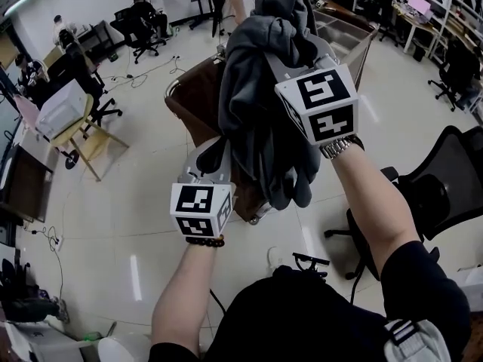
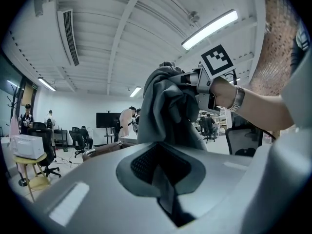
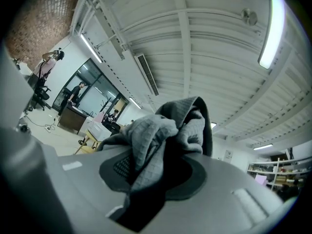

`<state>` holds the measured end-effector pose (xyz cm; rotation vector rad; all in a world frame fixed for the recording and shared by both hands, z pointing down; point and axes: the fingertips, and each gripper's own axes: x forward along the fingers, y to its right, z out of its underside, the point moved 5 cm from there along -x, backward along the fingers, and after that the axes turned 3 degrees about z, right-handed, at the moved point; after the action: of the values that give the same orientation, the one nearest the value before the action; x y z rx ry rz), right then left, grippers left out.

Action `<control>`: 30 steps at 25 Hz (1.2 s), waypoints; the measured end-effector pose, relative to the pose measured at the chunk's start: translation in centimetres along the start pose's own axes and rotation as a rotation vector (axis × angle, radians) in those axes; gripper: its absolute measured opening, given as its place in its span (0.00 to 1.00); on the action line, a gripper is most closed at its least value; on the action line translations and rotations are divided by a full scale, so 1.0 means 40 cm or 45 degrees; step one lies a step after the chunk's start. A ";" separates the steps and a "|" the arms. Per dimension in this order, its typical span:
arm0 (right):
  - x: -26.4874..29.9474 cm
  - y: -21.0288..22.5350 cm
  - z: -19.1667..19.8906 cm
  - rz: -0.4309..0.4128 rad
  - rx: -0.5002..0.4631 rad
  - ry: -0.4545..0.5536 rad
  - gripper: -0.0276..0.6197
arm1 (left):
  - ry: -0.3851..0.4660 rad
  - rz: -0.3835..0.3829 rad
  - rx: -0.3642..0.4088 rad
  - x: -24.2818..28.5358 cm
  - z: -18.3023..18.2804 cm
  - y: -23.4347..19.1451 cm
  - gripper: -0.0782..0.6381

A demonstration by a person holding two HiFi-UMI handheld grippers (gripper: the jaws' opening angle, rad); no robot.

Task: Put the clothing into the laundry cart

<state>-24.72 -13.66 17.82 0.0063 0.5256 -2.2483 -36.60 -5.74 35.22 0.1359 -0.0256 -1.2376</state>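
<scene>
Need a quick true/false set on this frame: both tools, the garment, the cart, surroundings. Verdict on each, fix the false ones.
1. The right tool is clamped on the gray garment. True.
2. The gray garment already lies inside the brown cart. False: it hangs in the air from the tools, not yet in the cart.
3. The left tool is empty. False: a strip of the gray garment is pinched between its jaws.
4. A black office chair stands on the person's right. True.
</scene>
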 end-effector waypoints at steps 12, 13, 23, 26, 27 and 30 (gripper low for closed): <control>0.257 0.038 0.194 -0.100 0.030 -0.109 0.24 | -0.040 -0.068 -0.017 0.148 0.052 -0.109 0.11; 0.285 0.035 0.218 -0.111 0.039 -0.127 0.24 | -0.045 -0.069 -0.021 0.160 0.058 -0.126 0.11; 0.497 0.009 0.438 -0.229 0.077 -0.330 0.24 | -0.089 -0.078 -0.045 0.274 0.106 -0.231 0.11; 0.531 -0.008 0.506 -0.268 0.082 -0.397 0.27 | -0.094 -0.085 -0.047 0.298 0.120 -0.251 0.11; 0.541 -0.016 0.528 -0.282 0.075 -0.421 0.29 | -0.095 -0.088 -0.048 0.303 0.126 -0.258 0.11; 0.562 -0.047 0.597 -0.344 0.027 -0.522 0.46 | -0.101 -0.100 -0.056 0.312 0.150 -0.280 0.11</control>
<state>-37.31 -37.62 36.43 -0.5318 0.2922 -2.4253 -43.58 -21.64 39.16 0.0495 -0.0623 -1.3207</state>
